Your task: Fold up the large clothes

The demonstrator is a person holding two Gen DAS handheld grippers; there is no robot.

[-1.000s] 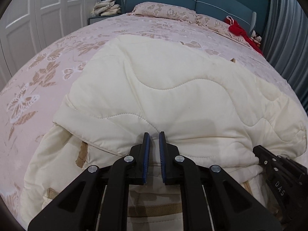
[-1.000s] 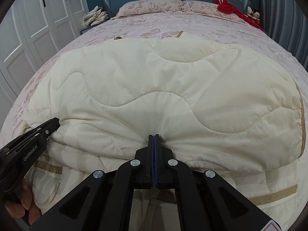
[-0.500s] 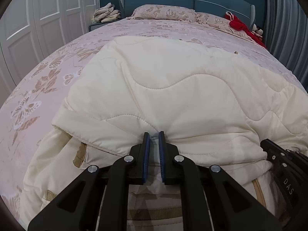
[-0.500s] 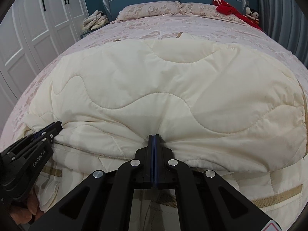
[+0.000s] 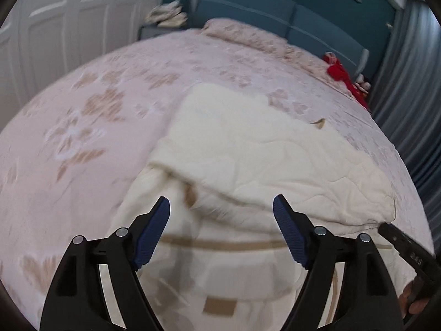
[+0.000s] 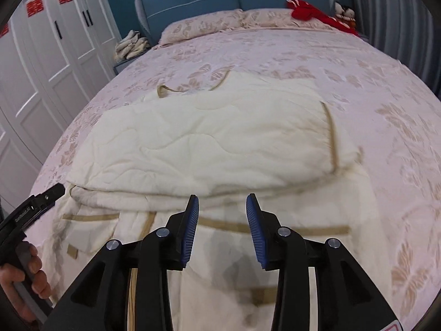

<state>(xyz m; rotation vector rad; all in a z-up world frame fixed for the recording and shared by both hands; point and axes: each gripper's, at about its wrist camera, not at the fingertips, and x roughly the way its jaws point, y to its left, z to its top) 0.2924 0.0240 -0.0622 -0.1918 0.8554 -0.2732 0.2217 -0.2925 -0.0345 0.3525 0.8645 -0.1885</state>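
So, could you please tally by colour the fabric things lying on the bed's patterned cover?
Cream: 1, the quilted garment
Pink patterned: 2, the pillows
Red: 1, the red cloth
Total: 4

The left wrist view is smeared by motion blur: the bedspread (image 5: 82, 138) pattern and the quilted coat (image 5: 248, 151) seams cannot be traced there. The coat's near hem is cut off by the bottom edge in both views. The right gripper (image 5: 397, 237) is clipped at the lower right of that frame. The hand (image 6: 19, 284) is cut off at the lower left. The small objects (image 6: 344, 9) at the upper right cannot be identified.
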